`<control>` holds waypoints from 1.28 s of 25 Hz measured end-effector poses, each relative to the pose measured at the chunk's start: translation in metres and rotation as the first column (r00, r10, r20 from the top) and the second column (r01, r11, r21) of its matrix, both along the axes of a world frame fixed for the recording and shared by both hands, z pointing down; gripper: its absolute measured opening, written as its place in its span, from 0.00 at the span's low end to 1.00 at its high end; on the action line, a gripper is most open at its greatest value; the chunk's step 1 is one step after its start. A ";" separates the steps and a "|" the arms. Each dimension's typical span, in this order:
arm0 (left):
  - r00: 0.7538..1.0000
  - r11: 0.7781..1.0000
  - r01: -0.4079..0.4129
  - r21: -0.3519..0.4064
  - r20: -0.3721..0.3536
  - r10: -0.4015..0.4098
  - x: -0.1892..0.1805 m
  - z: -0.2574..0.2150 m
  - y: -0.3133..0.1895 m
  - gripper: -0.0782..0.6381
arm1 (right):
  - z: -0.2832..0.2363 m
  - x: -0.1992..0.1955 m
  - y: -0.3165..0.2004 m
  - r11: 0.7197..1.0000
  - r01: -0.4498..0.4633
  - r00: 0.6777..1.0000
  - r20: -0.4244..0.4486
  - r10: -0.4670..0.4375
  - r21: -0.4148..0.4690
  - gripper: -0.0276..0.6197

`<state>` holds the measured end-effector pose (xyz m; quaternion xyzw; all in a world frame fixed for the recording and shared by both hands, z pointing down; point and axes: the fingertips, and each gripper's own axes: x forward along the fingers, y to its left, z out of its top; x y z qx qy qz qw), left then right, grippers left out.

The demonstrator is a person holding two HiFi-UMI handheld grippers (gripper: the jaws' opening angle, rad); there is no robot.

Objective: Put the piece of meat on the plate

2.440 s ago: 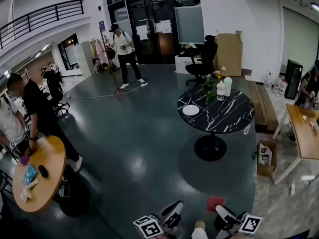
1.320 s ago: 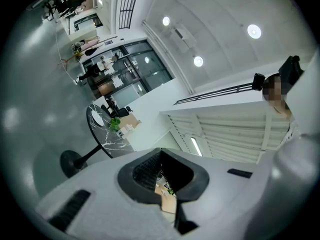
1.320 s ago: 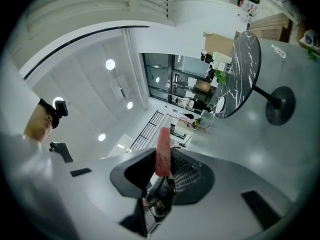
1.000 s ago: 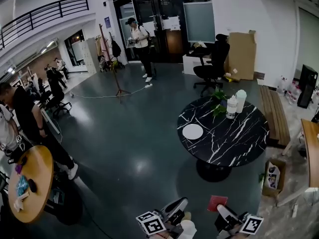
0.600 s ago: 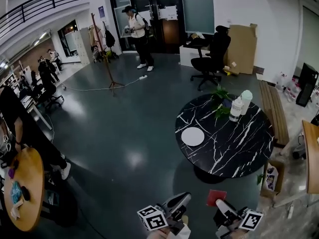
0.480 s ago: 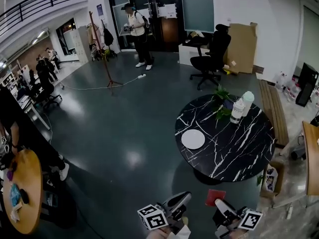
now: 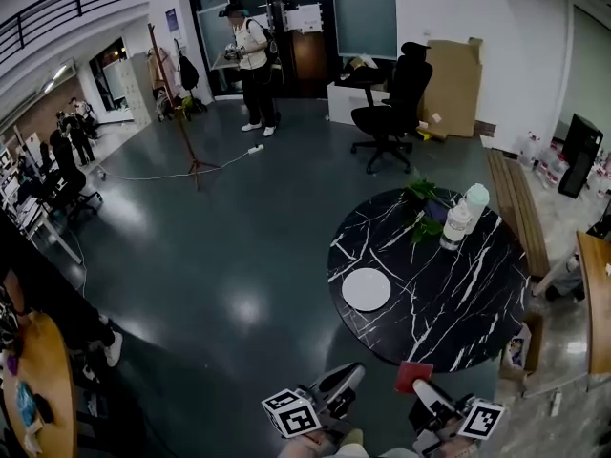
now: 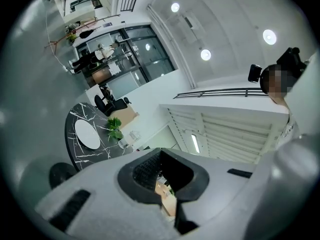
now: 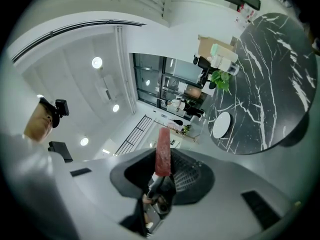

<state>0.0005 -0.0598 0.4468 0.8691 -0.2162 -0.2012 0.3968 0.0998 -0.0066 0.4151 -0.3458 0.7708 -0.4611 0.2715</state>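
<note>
A flat red piece of meat (image 7: 413, 375) stands on edge between the pads of my right gripper (image 7: 421, 389), which is shut on it low in the head view. In the right gripper view the meat (image 9: 163, 151) sticks up out of the right gripper (image 9: 162, 173). The white plate (image 7: 367, 289) lies bare on the near left part of the round black marble table (image 7: 468, 299), just ahead of both grippers. My left gripper (image 7: 347, 380) holds nothing. In its own view the left gripper (image 8: 167, 196) shows a narrow gap, with the plate (image 8: 87, 134) far ahead.
Two bottles (image 7: 460, 219) and a small plant (image 7: 423, 208) stand on the table's far side. A box (image 7: 520, 349) sits on the floor by the table, and a wooden table (image 7: 597, 303) is at the right edge. An office chair (image 7: 387, 113) and a standing person (image 7: 246, 65) are farther back.
The black table and its plate have come nearer and lower in the head view. Both grippers keep their places at the bottom edge, the right one still holding the meat.
</note>
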 end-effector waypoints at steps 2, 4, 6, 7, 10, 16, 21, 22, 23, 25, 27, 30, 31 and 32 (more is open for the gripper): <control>1.000 1.000 -0.007 -0.004 0.006 0.007 0.002 0.005 -0.008 0.12 | 0.004 0.001 -0.007 1.000 -0.002 1.000 0.005 0.002 -0.015 0.18; 1.000 1.000 -0.005 -0.015 0.008 0.005 0.002 0.010 -0.016 0.12 | 0.009 0.002 -0.014 1.000 -0.002 1.000 -0.002 0.002 -0.027 0.18; 1.000 1.000 0.003 -0.021 0.008 -0.003 0.001 0.014 -0.025 0.12 | 0.014 0.003 -0.025 0.999 0.000 1.000 -0.009 0.000 -0.041 0.18; 1.000 1.000 0.011 -0.029 0.007 -0.011 0.000 0.016 -0.030 0.12 | 0.016 0.003 -0.031 0.999 0.003 1.000 -0.008 -0.003 -0.049 0.18; 0.999 0.998 0.046 -0.052 0.016 -0.045 -0.004 0.026 -0.050 0.12 | 0.026 0.002 -0.057 0.998 0.026 1.000 0.001 -0.026 -0.062 0.18; 0.988 0.988 0.151 -0.038 0.050 -0.149 -0.016 0.037 -0.105 0.12 | 0.040 -0.008 -0.123 0.987 0.139 0.990 0.008 -0.138 -0.076 0.18; 0.979 0.979 0.197 -0.043 0.060 -0.195 -0.010 0.036 -0.157 0.12 | 0.049 -0.009 -0.181 0.976 0.192 0.981 -0.001 -0.193 -0.100 0.18; 0.977 0.978 0.206 -0.046 0.059 -0.203 -0.009 0.038 -0.165 0.12 | 0.055 -0.007 -0.190 0.974 0.194 0.981 -0.004 -0.196 -0.120 0.18; 0.976 0.976 0.211 -0.049 0.061 -0.208 -0.007 0.040 -0.172 0.12 | 0.062 -0.005 -0.198 0.971 0.193 0.981 -0.011 -0.196 -0.142 0.18; 0.975 0.975 0.216 -0.053 0.073 -0.212 -0.004 0.046 -0.185 0.12 | 0.077 0.000 -0.214 0.965 0.190 0.979 -0.036 -0.200 -0.180 0.18; 0.972 0.973 0.224 -0.060 0.087 -0.219 -0.002 0.053 -0.198 0.12 | 0.091 0.004 -0.228 0.959 0.192 0.976 -0.062 -0.209 -0.208 0.18; 0.965 0.963 0.256 -0.086 0.085 -0.249 -0.006 0.061 -0.212 0.12 | 0.108 0.006 -0.245 0.948 0.208 0.968 -0.085 -0.234 -0.240 0.18; 0.962 0.959 0.268 -0.096 0.085 -0.260 -0.007 0.065 -0.215 0.12 | 0.113 0.006 -0.250 0.945 0.215 0.966 -0.090 -0.244 -0.248 0.18; 0.959 0.955 0.278 -0.105 0.090 -0.270 -0.008 0.069 -0.218 0.12 | 0.118 0.007 -0.256 0.941 0.222 0.963 -0.094 -0.253 -0.256 0.18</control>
